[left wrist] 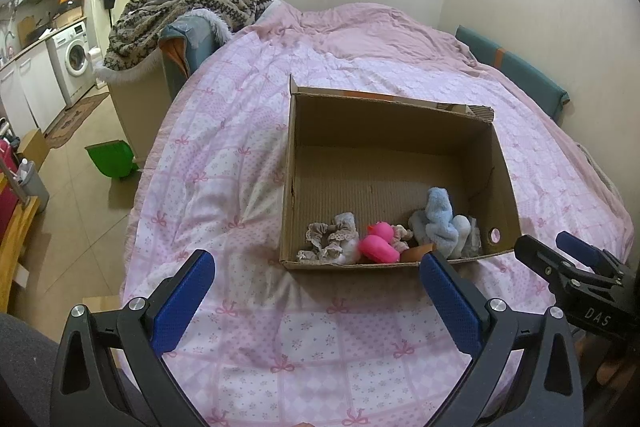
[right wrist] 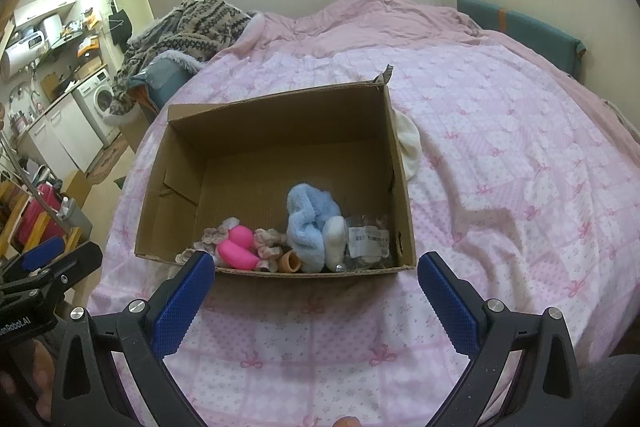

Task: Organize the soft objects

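Spread and empty, my left claw hovers over the bed before the cardboard box holding the soft toys. From the right wrist, my right claw gapes too; the white plush beside the box looks like my next pick.

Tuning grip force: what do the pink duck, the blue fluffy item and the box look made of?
Pink duck: likely rubber or soft plastic, with a smooth, even, seamless surface.
Blue fluffy item: plush or fleece fabric, with a fuzzy pile and soft folds.
Box: corrugated cardboard, matte brown, with ribbed floor lines and a torn corner.
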The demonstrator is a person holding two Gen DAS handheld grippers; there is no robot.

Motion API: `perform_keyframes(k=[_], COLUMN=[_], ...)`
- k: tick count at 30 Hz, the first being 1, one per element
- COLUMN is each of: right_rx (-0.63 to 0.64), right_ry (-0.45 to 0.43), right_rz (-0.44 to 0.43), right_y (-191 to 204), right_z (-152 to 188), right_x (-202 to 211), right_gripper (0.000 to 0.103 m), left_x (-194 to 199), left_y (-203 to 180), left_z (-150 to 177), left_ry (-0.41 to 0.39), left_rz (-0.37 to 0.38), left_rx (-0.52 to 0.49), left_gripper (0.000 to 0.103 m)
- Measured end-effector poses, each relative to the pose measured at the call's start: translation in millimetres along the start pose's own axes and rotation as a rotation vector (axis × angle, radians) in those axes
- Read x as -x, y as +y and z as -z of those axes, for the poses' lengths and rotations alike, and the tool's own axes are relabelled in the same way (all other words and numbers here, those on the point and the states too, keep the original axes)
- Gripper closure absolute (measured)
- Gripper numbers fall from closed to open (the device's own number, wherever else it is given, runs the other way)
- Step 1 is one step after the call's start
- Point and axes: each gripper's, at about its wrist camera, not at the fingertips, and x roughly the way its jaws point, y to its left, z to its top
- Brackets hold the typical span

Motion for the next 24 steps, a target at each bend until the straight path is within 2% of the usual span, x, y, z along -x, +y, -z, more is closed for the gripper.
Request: perform_keyframes(k=[24], right_rx=[0.008], right_ry=[-0.003], right_rz=[-0.005], right_y=[1.1], right_z=[-3.7], right_x=[2.4], right_gripper=[0.000], left_x=[-0.1], left_y=[-0.7], left_z=[2.0], left_ry=[-0.006], left_rz=[0.002], left_rx=[0.007], left_gripper=[0.000])
